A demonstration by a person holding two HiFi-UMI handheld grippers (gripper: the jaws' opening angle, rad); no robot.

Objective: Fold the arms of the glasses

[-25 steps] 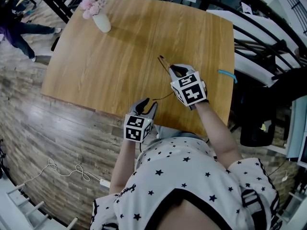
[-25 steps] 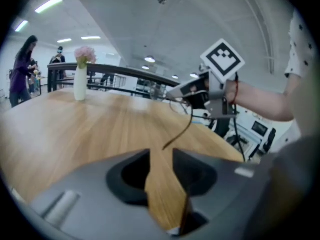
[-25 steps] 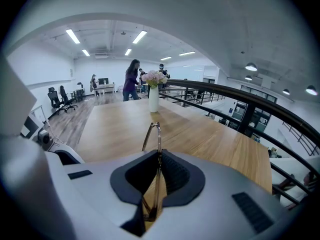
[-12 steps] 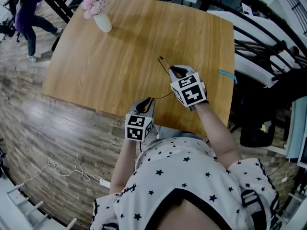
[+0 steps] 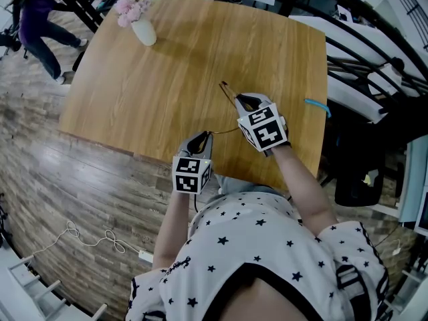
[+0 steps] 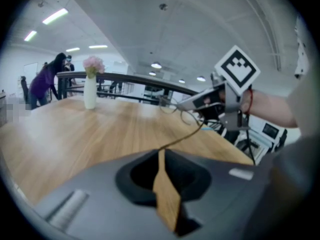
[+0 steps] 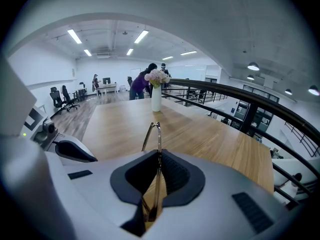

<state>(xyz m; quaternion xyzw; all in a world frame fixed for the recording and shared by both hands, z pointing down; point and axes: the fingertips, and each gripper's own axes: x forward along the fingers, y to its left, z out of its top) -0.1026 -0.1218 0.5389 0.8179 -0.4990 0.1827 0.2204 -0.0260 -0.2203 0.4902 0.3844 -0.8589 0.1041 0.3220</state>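
Observation:
The glasses (image 5: 229,93) are thin metal-rimmed, with wooden arm tips, held above the wooden table (image 5: 167,72) near its front right. My right gripper (image 5: 246,101) is shut on their frame; the rim (image 7: 153,134) sticks out ahead between its jaws. One arm (image 5: 226,132) runs back to my left gripper (image 5: 203,138). The left jaws are closing, and the wooden arm tip (image 6: 165,193) lies pinched between them. In the left gripper view the thin arm (image 6: 186,134) leads up to the lenses (image 6: 176,107) and the right gripper (image 6: 200,100).
A white vase of pink flowers (image 5: 137,17) stands at the table's far left corner. A blue object (image 5: 315,104) lies on the white surface right of the table. Black railing (image 5: 348,19) runs behind. A person (image 5: 33,25) moves on the floor far left.
The left gripper's jaws have come together around the tip of the glasses' arm, and it has edged slightly toward the right gripper. The right gripper has kept still.

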